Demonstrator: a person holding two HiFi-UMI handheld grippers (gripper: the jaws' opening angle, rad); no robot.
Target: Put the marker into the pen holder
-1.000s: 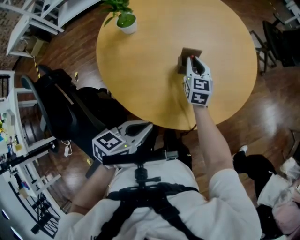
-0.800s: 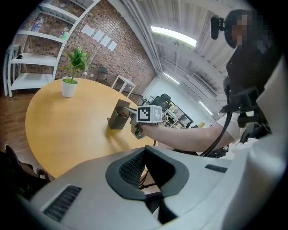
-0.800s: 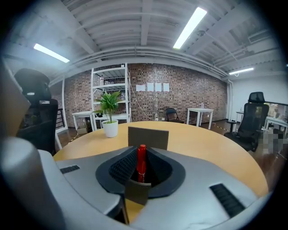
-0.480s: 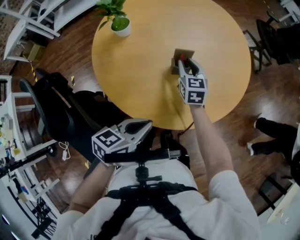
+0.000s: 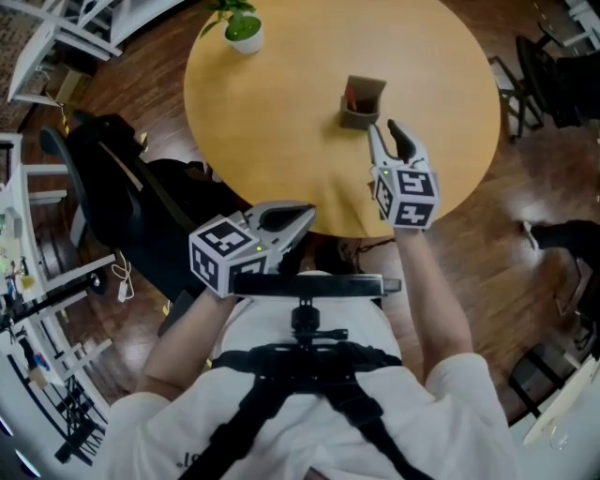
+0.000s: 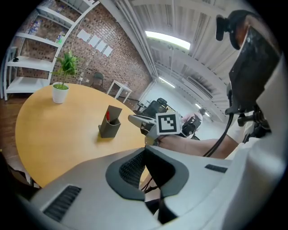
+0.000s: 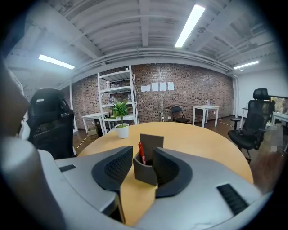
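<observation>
A red marker (image 5: pixel 350 96) stands inside the grey pen holder (image 5: pixel 361 103) on the round wooden table (image 5: pixel 272 112). My right gripper (image 5: pixel 384 129) hovers just short of the holder, toward me, its jaws opening and gripping nothing. In the right gripper view the holder (image 7: pixel 145 170) and the marker (image 7: pixel 141 153) show through the gap between the pads. My left gripper (image 5: pixel 305 214) hangs off the table near my lap, shut and empty. The left gripper view shows the holder (image 6: pixel 110 127) with the marker (image 6: pixel 107 117) in it.
A small potted plant (image 5: pixel 242 26) sits at the table's far left edge. A black office chair (image 5: pixel 122 216) stands to the left of the table, with white shelving (image 5: pixel 28 309) beyond it. Another dark chair (image 5: pixel 544 75) is at the far right.
My right gripper has let go of the marker, which stays in the holder, and drawn back toward me with its jaws spread. The left gripper has barely shifted.
</observation>
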